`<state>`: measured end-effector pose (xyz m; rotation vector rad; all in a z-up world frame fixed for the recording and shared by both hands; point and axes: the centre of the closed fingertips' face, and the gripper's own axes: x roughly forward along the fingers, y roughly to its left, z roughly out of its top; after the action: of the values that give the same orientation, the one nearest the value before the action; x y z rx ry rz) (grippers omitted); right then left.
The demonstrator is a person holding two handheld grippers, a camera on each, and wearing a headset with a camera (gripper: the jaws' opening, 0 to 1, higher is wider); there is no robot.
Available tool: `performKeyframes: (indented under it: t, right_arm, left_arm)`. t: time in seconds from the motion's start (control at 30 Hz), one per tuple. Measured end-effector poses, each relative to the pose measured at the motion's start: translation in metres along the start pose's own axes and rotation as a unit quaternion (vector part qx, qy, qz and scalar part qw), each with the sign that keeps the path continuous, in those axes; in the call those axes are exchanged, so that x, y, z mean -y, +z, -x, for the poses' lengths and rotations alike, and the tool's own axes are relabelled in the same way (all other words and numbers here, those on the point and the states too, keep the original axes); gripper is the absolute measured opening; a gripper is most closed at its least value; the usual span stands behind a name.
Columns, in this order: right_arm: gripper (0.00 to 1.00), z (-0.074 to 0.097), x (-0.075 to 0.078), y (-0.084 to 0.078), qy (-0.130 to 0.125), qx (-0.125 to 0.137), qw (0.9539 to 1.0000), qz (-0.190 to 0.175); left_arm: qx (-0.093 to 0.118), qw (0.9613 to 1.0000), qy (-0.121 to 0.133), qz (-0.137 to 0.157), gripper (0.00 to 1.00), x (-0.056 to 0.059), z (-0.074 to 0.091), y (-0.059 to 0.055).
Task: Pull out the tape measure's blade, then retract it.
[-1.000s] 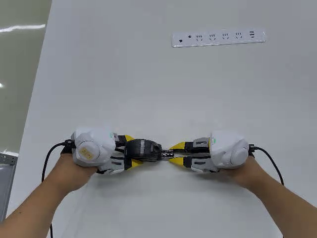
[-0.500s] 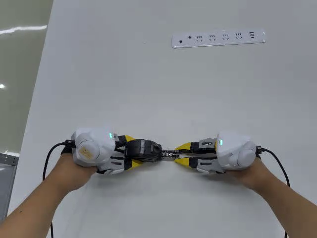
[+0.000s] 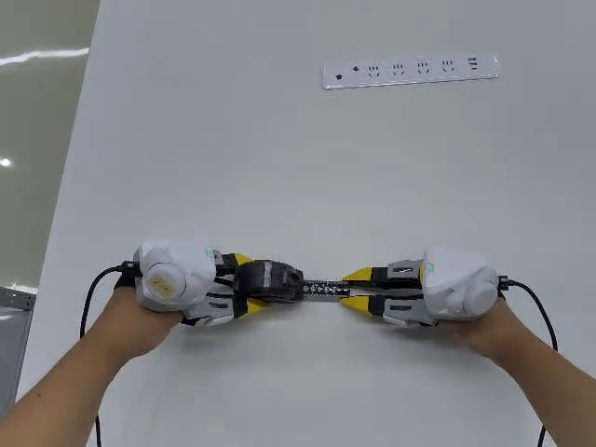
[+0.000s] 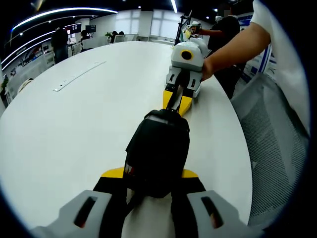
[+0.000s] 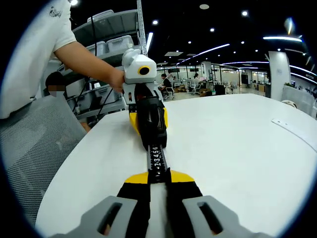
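Here, blade tip hidden (right tongs), case clamped.

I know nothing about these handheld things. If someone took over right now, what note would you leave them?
Left tool: shut on the tape measure, which sits low over the table.
Right tool: shut on the blade at its end.
Done: a short length of blade is out between the two tools, numbers showing.
Left: draw the blade out further, then retract it.
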<state>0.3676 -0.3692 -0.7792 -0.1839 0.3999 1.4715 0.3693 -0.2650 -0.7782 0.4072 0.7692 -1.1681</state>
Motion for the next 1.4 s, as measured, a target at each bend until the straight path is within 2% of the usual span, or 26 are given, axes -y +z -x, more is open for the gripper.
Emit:
performKeyframes:
  t: [0.37, 1.4]
  right_arm:
    - [0.1, 0.017, 0.0, -0.004, -0.005, 0.002, 1.0, -0.003]
    - [0.1, 0.045, 0.004, -0.018, -0.021, 0.003, 0.9996, -0.019]
  left_arm:
    - [-0.001, 1.0, 0.001, 0.0, 0.31, 0.001, 0.0, 0.001]
    - [-0.003, 1.0, 0.004, 0.002, 0.31, 0.0, 0.001, 0.0]
